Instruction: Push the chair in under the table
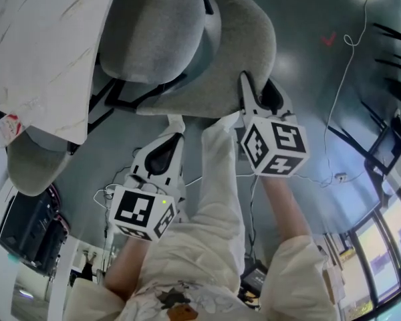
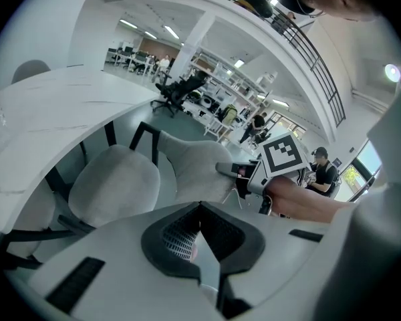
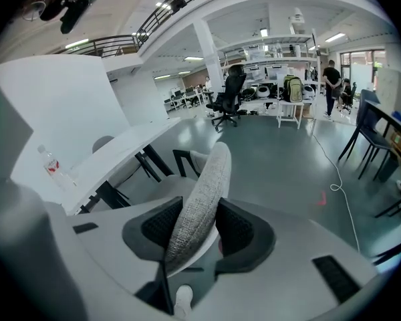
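- While your right gripper (image 3: pixel 199 209) pinches the back of the chair (image 3: pixel 210 169), the table (image 3: pixel 120 156) sits ahead, left of it.
- Your left gripper (image 2: pixel 200 207) is closed, holding nothing.

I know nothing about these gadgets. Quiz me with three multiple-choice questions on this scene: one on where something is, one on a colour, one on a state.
1. What stands between the jaws of the right hand-held gripper?
A) the chair's backrest
B) a table leg
C) a bottle

2. What colour is the chair's seat?
A) red
B) grey
C) blue

3. How is the left hand-held gripper?
A) clamped on the table
B) shut and empty
C) holding a cable

Answers:
1 A: the backrest's edge runs between its pads.
2 B: the seat fabric looks grey in the head view.
3 B: its jaws meet with nothing between them.
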